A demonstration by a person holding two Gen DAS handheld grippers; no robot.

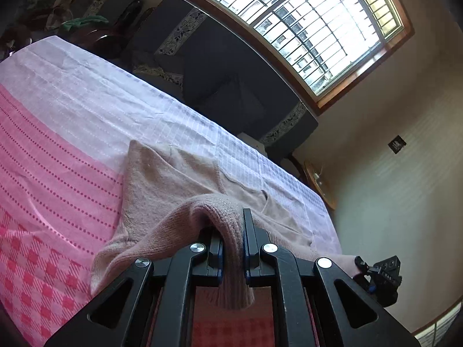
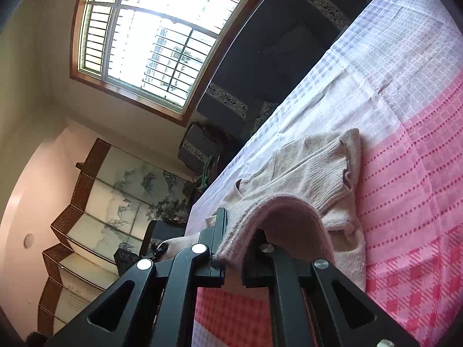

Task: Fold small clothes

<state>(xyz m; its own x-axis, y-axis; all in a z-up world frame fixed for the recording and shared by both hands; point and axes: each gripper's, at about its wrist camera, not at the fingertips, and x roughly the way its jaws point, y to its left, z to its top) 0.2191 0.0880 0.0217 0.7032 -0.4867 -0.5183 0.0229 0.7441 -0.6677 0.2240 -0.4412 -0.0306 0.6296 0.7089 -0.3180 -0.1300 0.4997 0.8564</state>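
Pink-and-white checked cloth over a worktop [image 1: 58,133] in a sunlit room, a fold under way.

Nearest, the left gripper [image 1: 233,248] has its fingers clamped tight on the ribbed edge of a pale beige knitted sweater [image 1: 173,173]; the right gripper [image 2: 234,248] pinches the same edge likewise, lifting it over the body lying flat beyond. One sleeve looks already turned in; the lifted fold remains to be laid down. Bare cloth lies to either side; beyond the far edge, dark cushioned seating [image 1: 220,66] under the barred window [image 1: 303,14].
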